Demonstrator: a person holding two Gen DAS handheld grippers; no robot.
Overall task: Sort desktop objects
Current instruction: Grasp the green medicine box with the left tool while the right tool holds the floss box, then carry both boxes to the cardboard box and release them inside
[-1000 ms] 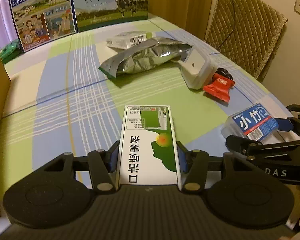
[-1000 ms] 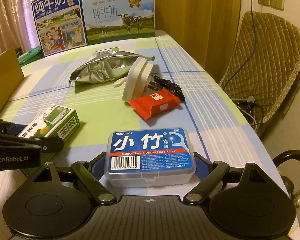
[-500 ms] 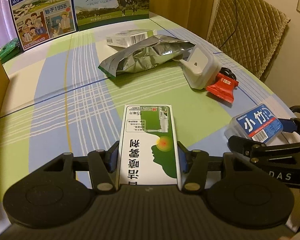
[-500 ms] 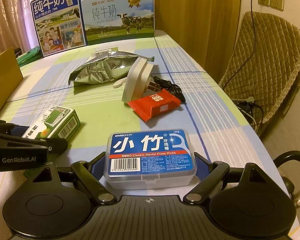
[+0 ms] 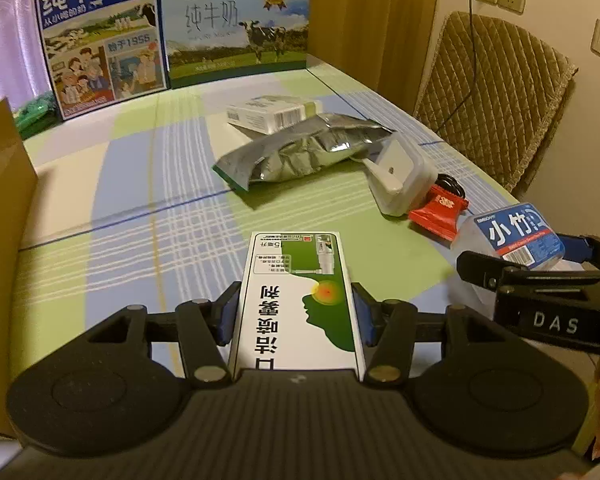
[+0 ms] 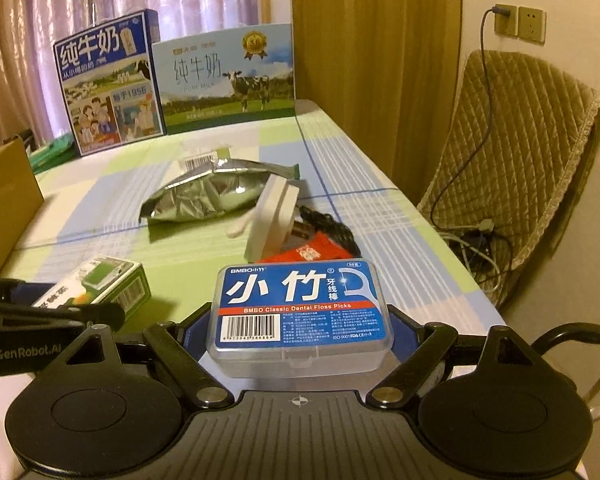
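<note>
In the left wrist view, the left gripper (image 5: pixel 296 312) has its fingers pinching a long green and white box (image 5: pixel 298 300) by its two long sides, near the front edge of the worktop (image 5: pixel 112 216). At the right side of this view the right gripper (image 5: pixel 540 276) holds the blue dental floss box (image 5: pixel 514 236) above the worktop's right edge. Further toward the back lie a silver foil bag (image 5: pixel 300 154), a small white carton (image 5: pixel 268 114) behind it, a white charger (image 5: pixel 398 174) and a red packet (image 5: pixel 440 212) touching the charger. Two milk cartons (image 5: pixel 172 36) stand at the far edge, and a brown cardboard box (image 5: pixel 2 208) is at the left edge.

In the right wrist view, the right gripper (image 6: pixel 300 320) has its fingers closed on the short ends of the dental floss box (image 6: pixel 300 312), which hides part of the red packet (image 6: pixel 308 254). The left gripper (image 6: pixel 52 316) with the green and white box (image 6: pixel 100 284) is at the left. Behind stand the charger (image 6: pixel 274 216), with a black cable (image 6: pixel 328 224) beside it, and the foil bag (image 6: pixel 212 194). A quilted chair (image 6: pixel 520 152) stands beyond the right edge of the worktop (image 6: pixel 360 184).
</note>
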